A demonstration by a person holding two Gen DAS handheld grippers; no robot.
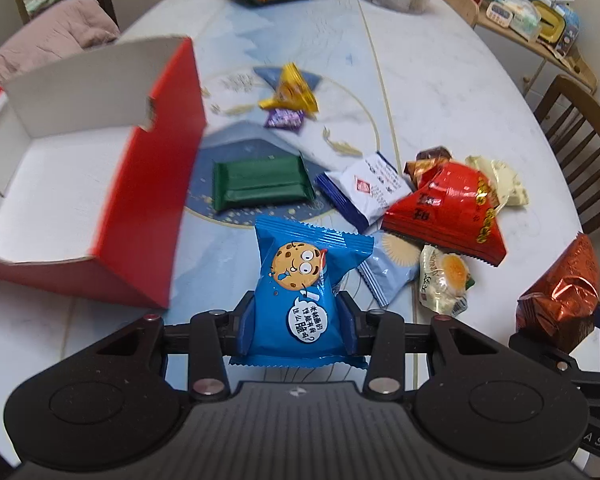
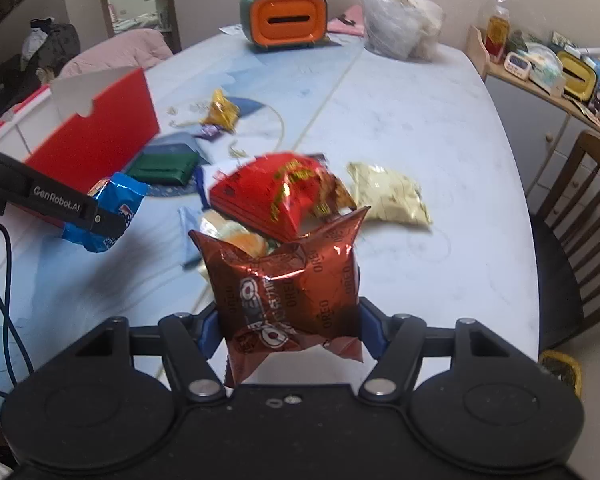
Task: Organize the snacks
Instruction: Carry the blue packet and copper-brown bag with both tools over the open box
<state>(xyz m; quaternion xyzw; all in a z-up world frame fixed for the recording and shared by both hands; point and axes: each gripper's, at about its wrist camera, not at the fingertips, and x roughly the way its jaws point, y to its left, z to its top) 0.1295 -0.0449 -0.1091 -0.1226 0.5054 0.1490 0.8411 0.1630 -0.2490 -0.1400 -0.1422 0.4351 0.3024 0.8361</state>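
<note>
Your left hand-held gripper [image 1: 298, 320] clamps the blue cookie packet [image 1: 304, 284] lengthwise forward, while your right hand-held gripper [image 2: 290, 320] clamps the upright Oreo packet [image 2: 290, 284].

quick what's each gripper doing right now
Left gripper: closed on the blue cookie packet.
Right gripper: closed on the red-brown Oreo packet.

A blue cookie packet [image 1: 300, 284] stands upright, pinched low. The crumpled copper Oreo packet [image 2: 290, 292] likewise. The red box [image 1: 100, 184], at ten o'clock, seems empty.

Home: dining table [image 2: 420, 128], wooden chair [image 2: 580, 208]
</note>
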